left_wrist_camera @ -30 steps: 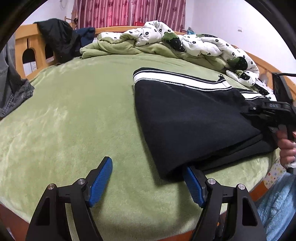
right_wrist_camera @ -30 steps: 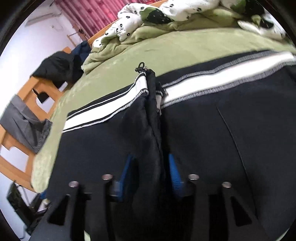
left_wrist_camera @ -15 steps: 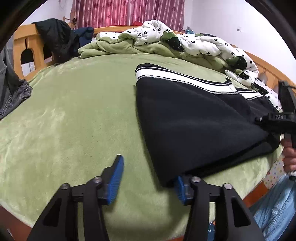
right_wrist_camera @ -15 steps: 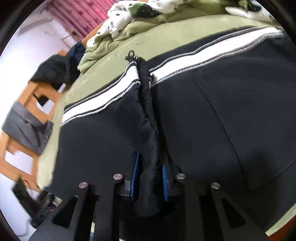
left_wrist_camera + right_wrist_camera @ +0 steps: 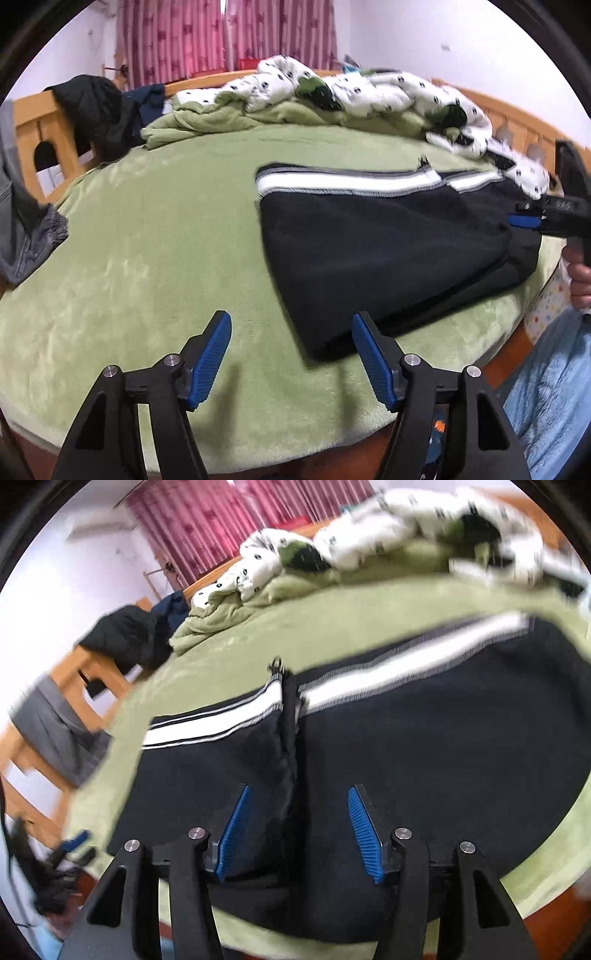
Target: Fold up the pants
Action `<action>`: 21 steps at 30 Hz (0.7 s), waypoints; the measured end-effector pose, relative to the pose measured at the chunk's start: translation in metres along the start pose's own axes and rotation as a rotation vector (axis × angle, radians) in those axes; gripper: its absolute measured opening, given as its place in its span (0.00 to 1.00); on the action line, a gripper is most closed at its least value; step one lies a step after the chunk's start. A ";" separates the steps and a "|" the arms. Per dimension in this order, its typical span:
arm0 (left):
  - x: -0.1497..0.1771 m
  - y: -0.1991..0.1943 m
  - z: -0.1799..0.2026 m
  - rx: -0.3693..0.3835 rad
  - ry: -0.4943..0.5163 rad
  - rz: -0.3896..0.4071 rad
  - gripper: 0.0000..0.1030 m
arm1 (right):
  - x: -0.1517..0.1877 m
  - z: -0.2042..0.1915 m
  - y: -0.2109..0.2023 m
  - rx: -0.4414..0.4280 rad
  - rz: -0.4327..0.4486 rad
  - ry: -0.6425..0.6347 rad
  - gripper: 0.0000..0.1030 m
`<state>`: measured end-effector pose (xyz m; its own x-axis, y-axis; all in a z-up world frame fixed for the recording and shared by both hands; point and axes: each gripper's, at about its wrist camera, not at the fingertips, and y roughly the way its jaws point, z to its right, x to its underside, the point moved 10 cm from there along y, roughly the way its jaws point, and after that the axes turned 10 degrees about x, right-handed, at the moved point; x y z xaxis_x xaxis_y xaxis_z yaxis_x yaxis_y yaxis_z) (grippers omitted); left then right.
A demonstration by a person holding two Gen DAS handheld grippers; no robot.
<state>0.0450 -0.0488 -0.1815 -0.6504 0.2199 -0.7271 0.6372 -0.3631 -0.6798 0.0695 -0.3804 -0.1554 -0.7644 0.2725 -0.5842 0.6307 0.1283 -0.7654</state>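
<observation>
Our left gripper (image 5: 291, 354) hangs with its blue pads (image 5: 212, 354) spread wide and nothing between them, just above the green blanket (image 5: 147, 236) near the bed's front edge. Its right finger sits just beside the near corner of the pants (image 5: 369, 251), though we cannot tell whether it touches the cloth.

Our right gripper (image 5: 299, 830) is likewise wide open and holds nothing. It hovers over the black cloth, with a raised ridge of the pants (image 5: 424, 760) running up between its fingers toward the white-striped waistband (image 5: 369, 679). From the left wrist view the right gripper (image 5: 554, 218) reaches in from the far right, level with the bed, and the hand (image 5: 580, 280) grips its handle below.

The pants lie folded on the right half of the bed, waistband to the far side. Left of them we have a broad stretch of open blanket. The far edge is crowded by a bunched spotted quilt (image 5: 369, 92), and dark clothes (image 5: 99, 110) hang over the wooden frame (image 5: 37, 122) at the left.

There is small pale lettering on the right gripper's body, too blurred for us to read.
</observation>
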 end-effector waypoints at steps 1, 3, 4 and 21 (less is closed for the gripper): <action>0.005 0.007 0.001 -0.019 0.019 -0.027 0.64 | 0.006 -0.001 0.001 -0.019 -0.021 0.009 0.53; 0.013 0.014 0.002 -0.041 0.042 -0.051 0.64 | 0.015 0.000 -0.003 -0.015 -0.023 -0.002 0.53; 0.020 0.018 0.002 -0.049 0.055 -0.067 0.64 | 0.018 -0.001 -0.003 -0.007 -0.028 -0.017 0.53; 0.022 0.024 -0.011 0.031 -0.118 0.005 0.65 | 0.052 -0.033 0.031 0.116 -0.080 -0.254 0.28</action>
<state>0.0505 -0.0422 -0.2146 -0.6928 0.1102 -0.7127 0.6286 -0.3919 -0.6717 0.0534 -0.3310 -0.2003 -0.8293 0.0164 -0.5586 0.5589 0.0262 -0.8288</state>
